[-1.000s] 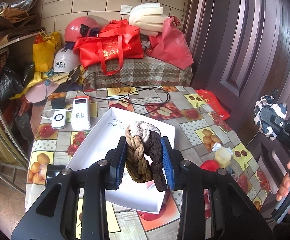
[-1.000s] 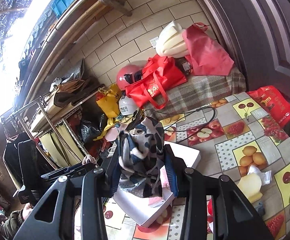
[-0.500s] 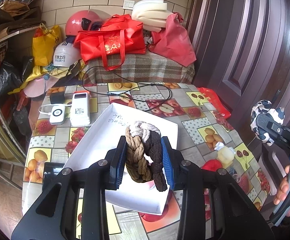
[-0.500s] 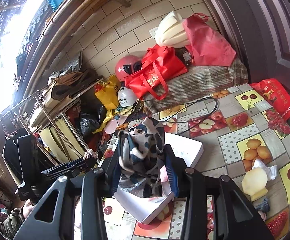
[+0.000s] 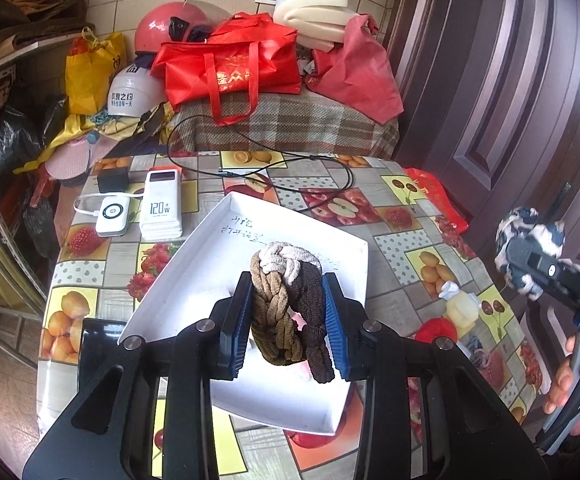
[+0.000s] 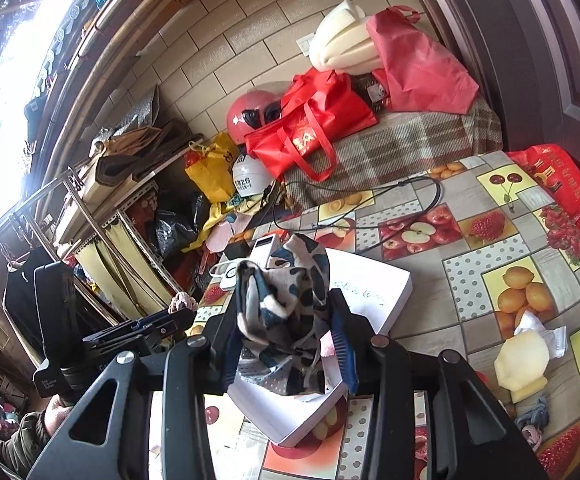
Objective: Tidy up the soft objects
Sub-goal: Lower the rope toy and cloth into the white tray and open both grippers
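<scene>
My left gripper (image 5: pixel 288 320) is shut on a braided headband (image 5: pixel 286 296) of tan, cream and dark brown yarn, held above the white box (image 5: pixel 210 264) on the fruit-print tablecloth. Something pink shows in the box behind the headband. My right gripper (image 6: pixel 288 340) is shut on a navy-and-cream patterned cloth (image 6: pixel 286 296), hanging over the box's (image 6: pixel 373 292) near corner. In the left wrist view the right gripper (image 5: pixel 529 258) shows at the right edge with the patterned cloth (image 5: pixel 523 224) and a hand below it. The left gripper (image 6: pixel 158 322) shows at the left in the right wrist view.
Two white power banks (image 5: pixel 160 206) and a black cable (image 5: pixel 321 176) lie beyond the box. A pale yellow soft toy (image 6: pixel 523 360) and a small blue-pink bundle (image 6: pixel 533 420) sit on the table at right. Red bags (image 5: pixel 230 68), helmets and foam crowd the plaid bench behind. A dark door (image 5: pixel 509 80) stands right.
Both grippers have moved a little forward and down over the table, so the white box looks nearer. Each still grips its item as before.
</scene>
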